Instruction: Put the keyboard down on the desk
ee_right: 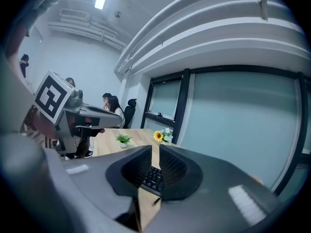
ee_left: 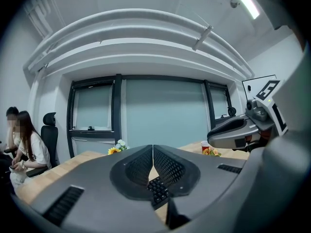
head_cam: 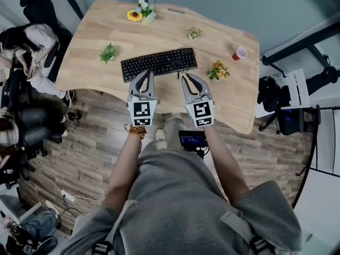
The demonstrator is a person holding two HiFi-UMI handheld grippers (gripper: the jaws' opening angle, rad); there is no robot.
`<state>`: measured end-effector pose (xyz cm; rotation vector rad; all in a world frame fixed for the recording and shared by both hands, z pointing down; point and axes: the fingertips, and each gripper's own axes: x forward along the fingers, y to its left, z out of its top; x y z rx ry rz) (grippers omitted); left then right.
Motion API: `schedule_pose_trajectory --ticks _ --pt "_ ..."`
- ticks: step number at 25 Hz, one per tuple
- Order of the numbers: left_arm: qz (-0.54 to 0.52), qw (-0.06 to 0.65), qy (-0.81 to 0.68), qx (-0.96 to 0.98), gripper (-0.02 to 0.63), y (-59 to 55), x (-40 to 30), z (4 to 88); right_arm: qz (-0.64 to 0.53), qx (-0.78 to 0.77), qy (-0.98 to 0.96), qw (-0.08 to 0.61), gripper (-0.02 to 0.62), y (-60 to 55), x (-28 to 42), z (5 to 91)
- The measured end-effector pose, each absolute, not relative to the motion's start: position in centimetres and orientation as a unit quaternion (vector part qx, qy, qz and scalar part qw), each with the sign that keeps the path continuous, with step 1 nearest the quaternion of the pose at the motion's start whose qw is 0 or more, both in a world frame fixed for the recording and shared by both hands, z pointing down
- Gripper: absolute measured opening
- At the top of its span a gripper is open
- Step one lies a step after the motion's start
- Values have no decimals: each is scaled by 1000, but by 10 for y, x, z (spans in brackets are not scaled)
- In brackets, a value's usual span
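The black keyboard [head_cam: 159, 62] lies flat on the light wooden desk [head_cam: 95, 31], near its front edge. My left gripper [head_cam: 142, 74] hovers just in front of the keyboard's left part, shut and holding nothing. My right gripper [head_cam: 188, 77] sits just in front of the keyboard's right end, also shut and empty. In the left gripper view the left gripper [ee_left: 153, 147] has its jaws pressed together, with the keyboard [ee_left: 159, 189] showing below them. In the right gripper view the right gripper [ee_right: 156, 148] is closed above the keyboard [ee_right: 154, 178].
On the desk stand a sunflower pot [head_cam: 141, 14], a small green plant [head_cam: 108, 52], a succulent [head_cam: 194, 33], an orange flower pot [head_cam: 218, 70] and a red cup [head_cam: 240, 53]. People sit at the left [head_cam: 24, 62]. Office chairs stand at the right [head_cam: 281, 102].
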<state>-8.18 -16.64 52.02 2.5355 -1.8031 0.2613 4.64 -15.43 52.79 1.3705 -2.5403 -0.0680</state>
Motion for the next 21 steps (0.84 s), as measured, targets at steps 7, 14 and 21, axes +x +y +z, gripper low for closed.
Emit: schedule_pose_trajectory --ticks 7,14,21 --pt "93 20 -581 808 12 -171 -83 530 -18 469 -873 132 54 -163 50 533" --pt "102 29 -587 802 12 -176 -84 539 -10 459 -877 142 48 -172 52 541" --pt "110 37 -597 794 12 -192 -90 550 -6 445 -883 152 35 -194 51 552"
